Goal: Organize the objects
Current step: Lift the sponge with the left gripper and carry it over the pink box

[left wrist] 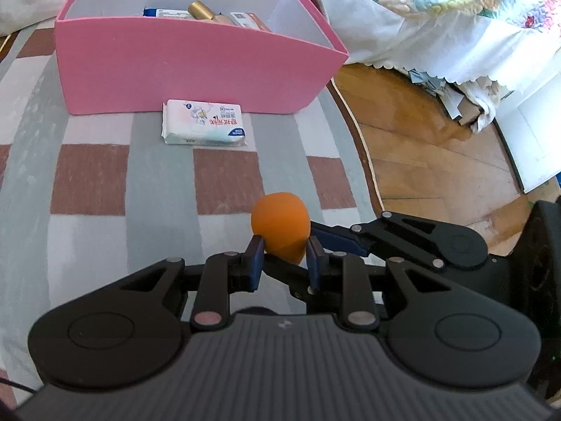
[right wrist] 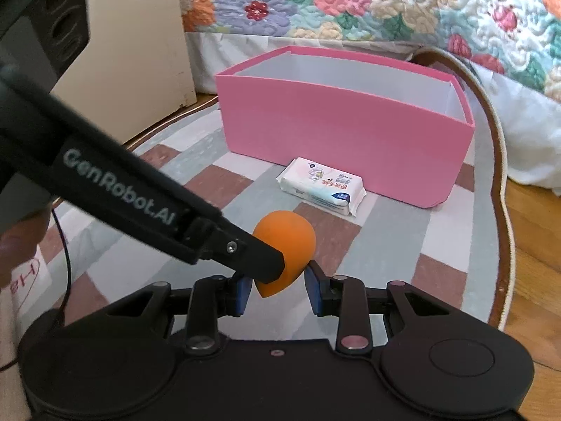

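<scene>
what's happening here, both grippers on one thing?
Yes. A person's left gripper and right gripper are both shut on the orange sponge, held above the checked rug. The pink box already holds a few items; a tissue pack lies on the rug in front of it.

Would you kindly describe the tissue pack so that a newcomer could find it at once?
Find the big pink box on the checked rug. Right in front of its near wall, flat on the rug, lies the tissue pack. It is a white soft packet with pink print and a blue corner label, unlike the orange sponge nearer the grippers.
</scene>
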